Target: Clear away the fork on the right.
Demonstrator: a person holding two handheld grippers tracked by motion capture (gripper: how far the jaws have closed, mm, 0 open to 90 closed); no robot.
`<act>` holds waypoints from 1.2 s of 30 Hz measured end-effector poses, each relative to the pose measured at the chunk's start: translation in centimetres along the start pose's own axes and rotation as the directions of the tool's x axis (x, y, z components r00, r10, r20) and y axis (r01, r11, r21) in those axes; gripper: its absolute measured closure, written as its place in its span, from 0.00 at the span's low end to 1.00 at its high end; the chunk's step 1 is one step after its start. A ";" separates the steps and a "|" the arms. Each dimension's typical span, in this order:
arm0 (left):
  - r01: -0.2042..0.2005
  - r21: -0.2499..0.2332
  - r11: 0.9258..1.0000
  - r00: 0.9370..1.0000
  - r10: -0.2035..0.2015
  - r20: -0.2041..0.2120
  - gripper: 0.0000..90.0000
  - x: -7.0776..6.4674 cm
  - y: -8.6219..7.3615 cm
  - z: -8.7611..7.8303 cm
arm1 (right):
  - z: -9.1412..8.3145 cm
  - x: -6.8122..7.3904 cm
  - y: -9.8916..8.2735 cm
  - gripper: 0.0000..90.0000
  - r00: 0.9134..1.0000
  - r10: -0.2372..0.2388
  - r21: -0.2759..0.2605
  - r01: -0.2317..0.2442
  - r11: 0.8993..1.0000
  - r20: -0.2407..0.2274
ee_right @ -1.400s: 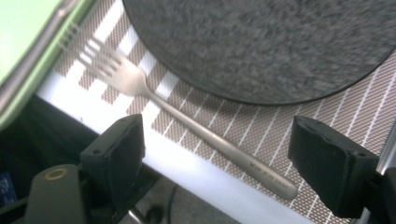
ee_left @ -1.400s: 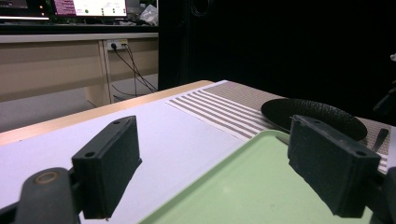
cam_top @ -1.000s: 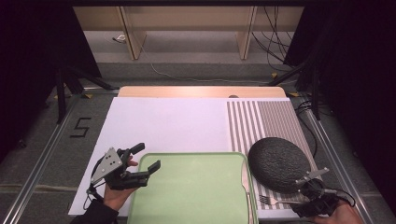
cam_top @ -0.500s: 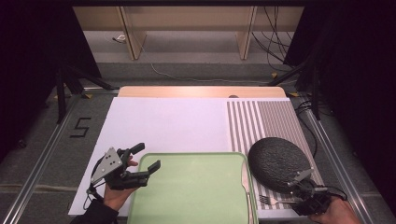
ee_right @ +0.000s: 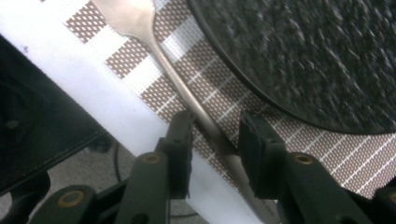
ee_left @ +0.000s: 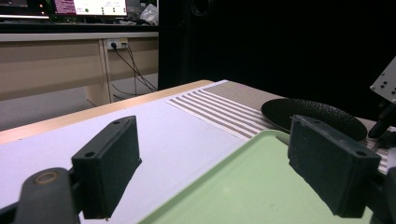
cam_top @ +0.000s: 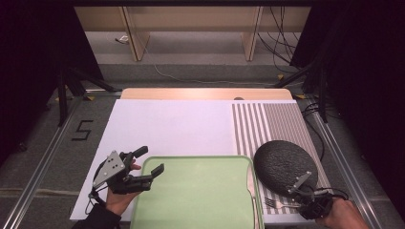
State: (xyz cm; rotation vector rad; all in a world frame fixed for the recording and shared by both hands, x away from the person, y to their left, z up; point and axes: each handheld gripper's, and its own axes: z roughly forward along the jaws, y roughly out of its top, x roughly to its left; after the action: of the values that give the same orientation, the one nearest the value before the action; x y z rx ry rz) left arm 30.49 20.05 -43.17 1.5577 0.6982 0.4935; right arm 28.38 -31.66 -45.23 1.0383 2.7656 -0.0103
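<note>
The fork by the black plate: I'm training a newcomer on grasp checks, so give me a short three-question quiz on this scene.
1. True or false: the thin silver metal fork lies on the striped woven placemat.
2. What lies between the right hand-held gripper jaws? A) fork handle B) plate rim
3. Over which thing does the left hand-held gripper hover?

Key: 1 true. 2 A; the pads do not clearly press it yet. 3 the pale green plastic tray, beside the round black textured plate.

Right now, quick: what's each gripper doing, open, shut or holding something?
Left gripper: open, nothing between its jaws, over the near-left corner of the green tray.
Right gripper: jaws just closing around the fork handle, pads not yet pressing it.
</note>
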 end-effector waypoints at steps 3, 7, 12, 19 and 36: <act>-0.002 0.000 1.000 1.000 0.002 0.000 0.18 0.0 0.0 0.0 | 0.0 0.0 0.1 0.75 1.000 -0.013 0.008 0.013 1.000 -0.003; -0.002 0.000 1.000 1.000 0.002 0.000 0.18 0.0 0.0 0.0 | 0.0 0.2 0.3 0.78 0.999 -0.052 0.016 0.052 0.999 0.000; -0.002 0.001 1.000 1.000 0.002 -0.001 0.18 0.0 0.0 0.0 | 0.0 0.6 0.5 0.82 0.995 -0.105 0.032 0.105 0.994 -0.001; -0.002 0.002 1.000 1.000 0.002 -0.001 0.18 0.0 0.0 0.0 | -0.1 0.9 0.8 0.86 0.990 -0.144 0.052 0.143 0.988 0.001; 0.000 0.001 1.000 1.000 0.000 0.002 0.18 0.0 0.0 0.0 | -0.1 1.5 0.9 0.93 0.962 -0.273 0.064 0.271 0.961 0.027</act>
State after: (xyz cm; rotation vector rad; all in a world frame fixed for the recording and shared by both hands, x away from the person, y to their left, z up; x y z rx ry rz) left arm 30.48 20.03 -43.17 1.5593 0.6968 0.4915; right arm 27.88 -30.03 -45.38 0.6546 2.8673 -0.1487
